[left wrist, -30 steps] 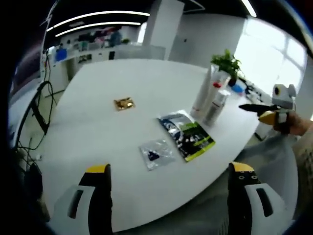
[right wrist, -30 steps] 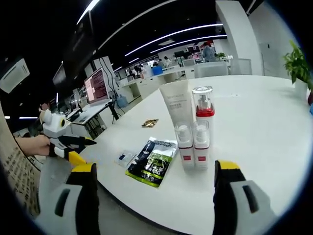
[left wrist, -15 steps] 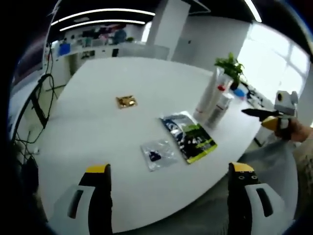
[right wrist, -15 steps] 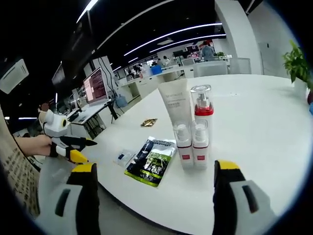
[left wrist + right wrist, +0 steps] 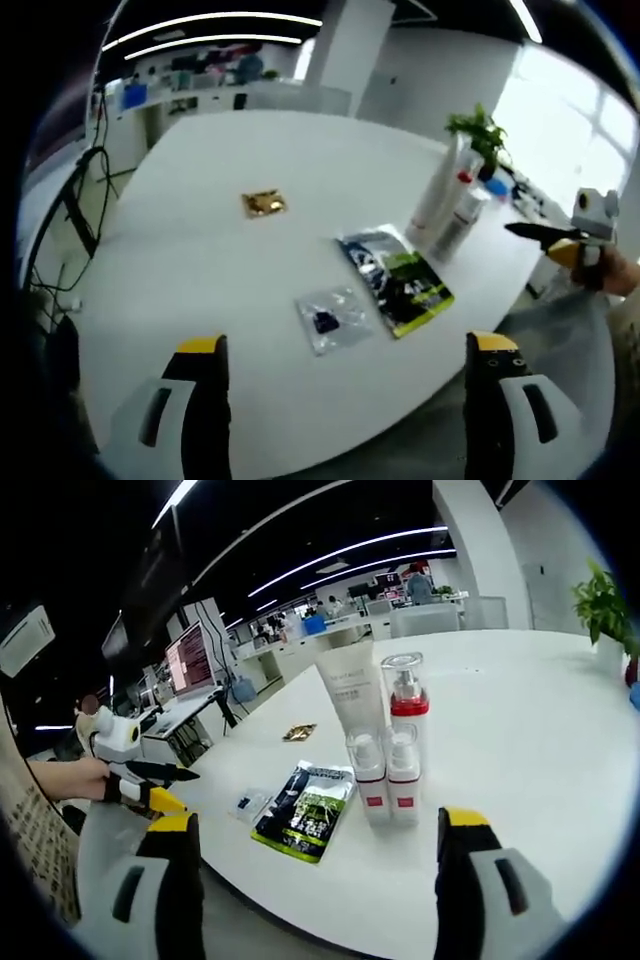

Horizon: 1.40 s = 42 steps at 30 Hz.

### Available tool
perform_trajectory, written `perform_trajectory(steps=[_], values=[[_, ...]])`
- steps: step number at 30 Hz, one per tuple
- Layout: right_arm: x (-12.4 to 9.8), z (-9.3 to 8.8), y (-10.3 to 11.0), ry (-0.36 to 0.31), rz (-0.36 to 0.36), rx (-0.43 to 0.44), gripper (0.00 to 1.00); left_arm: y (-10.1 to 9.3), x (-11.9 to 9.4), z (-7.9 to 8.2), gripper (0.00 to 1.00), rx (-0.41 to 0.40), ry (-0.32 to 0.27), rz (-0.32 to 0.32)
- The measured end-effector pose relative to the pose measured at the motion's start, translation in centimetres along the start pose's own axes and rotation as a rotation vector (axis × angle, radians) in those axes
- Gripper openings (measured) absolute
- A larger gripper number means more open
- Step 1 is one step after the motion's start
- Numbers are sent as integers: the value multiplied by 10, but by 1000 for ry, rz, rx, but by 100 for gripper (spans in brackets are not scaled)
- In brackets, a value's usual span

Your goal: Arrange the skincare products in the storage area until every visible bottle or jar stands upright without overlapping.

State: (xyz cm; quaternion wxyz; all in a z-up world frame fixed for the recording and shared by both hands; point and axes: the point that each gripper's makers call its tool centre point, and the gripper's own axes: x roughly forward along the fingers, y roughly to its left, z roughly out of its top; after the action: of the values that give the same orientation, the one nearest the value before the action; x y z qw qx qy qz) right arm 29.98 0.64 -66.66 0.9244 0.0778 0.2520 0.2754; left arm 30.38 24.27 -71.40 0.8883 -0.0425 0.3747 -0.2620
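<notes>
**Bottles upright in a cluster; flat packets lie loose toward the left gripper**

Between the earlier frames and now both cameras drifted slightly; nothing on the worktop (image 5: 200, 290) appears displaced, and both grippers remain off the things.

Right gripper view, near to far: the right gripper (image 5: 310, 855) has its jaws wide apart, holding nothing. Just beyond and between them stand two small pump bottles (image 5: 387, 777) side by side, touching or nearly so. Directly behind rise a taller red-collared pump bottle (image 5: 406, 702) and a white tube (image 5: 352, 692) standing on its cap end. Count: four containers, all upright, long axes vertical, tightly grouped. To the left of the jaws a dark-and-green foil pouch (image 5: 302, 810) lies flat, then a small clear sachet (image 5: 250, 804), and farther back a small gold packet (image 5: 298, 732).

Left gripper view, near to far: the left gripper (image 5: 340, 380) is also wide open and empty. Ahead lie the clear sachet (image 5: 329, 318), the foil pouch (image 5: 397, 279) with its long axis running away rightward, then the gold packet (image 5: 263, 203); the bottle cluster (image 5: 445, 205) stands far right near the worktop's edge. Count: three flat packets.

Judgement: the right gripper is nearer the bottles and faces them head-on; the left is nearer the packets. Whether the tight cluster counts as overlapping I cannot tell.
</notes>
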Motion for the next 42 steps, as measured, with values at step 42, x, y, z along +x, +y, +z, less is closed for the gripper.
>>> perform_trajectory(steps=[42], values=[[-2, 0, -14, -10, -53, 54, 96, 17, 29, 10, 91, 20, 83, 13]])
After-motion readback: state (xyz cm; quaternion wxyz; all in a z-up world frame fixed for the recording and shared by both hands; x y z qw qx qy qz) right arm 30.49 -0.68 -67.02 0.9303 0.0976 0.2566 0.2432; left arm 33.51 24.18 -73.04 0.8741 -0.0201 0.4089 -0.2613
